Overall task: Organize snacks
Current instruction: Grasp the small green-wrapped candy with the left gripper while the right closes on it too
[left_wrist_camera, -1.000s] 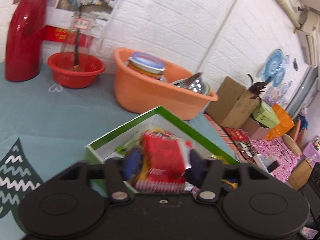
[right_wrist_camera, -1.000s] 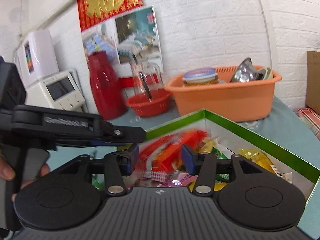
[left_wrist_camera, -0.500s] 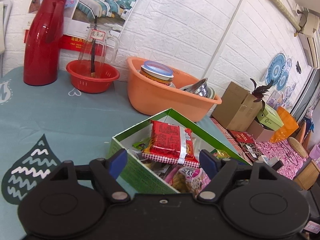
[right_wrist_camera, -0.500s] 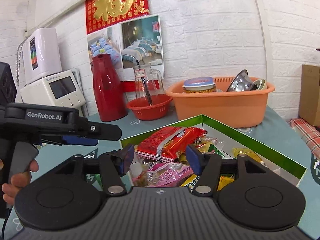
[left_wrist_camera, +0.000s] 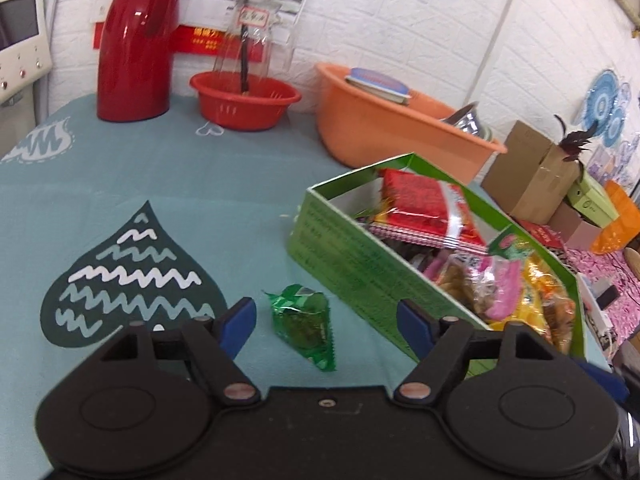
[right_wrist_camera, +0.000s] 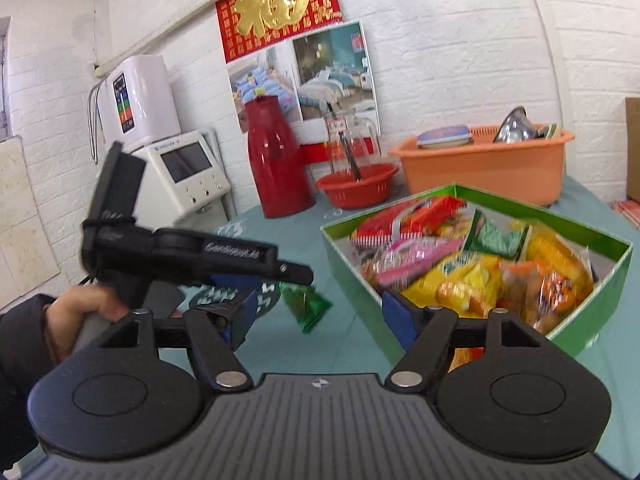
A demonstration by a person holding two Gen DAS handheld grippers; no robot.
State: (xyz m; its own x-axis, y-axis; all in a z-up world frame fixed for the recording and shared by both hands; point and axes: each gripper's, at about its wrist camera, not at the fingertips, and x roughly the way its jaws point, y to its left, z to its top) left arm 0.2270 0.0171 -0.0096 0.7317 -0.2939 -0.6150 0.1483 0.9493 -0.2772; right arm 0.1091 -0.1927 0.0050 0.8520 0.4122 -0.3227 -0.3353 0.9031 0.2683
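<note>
One small green packet (left_wrist_camera: 305, 325) lies on the desk (left_wrist_camera: 168, 184), outside the green box (left_wrist_camera: 362, 264), which stands just beside it at about 2 o'clock in the left wrist view. A second ago the left gripper (left_wrist_camera: 327, 322) held a red packet (left_wrist_camera: 426, 206) over the box; now this packet rests on top of the other snacks at the far end of the box, and the jaws stand wide open and empty, with the green packet between them but not touched. The right gripper (right_wrist_camera: 314, 318) also has open, empty jaws and hovers over the near corner of the box. So it seems the red packet is placed, and the green packet is probably the next thing to pick up.
</note>
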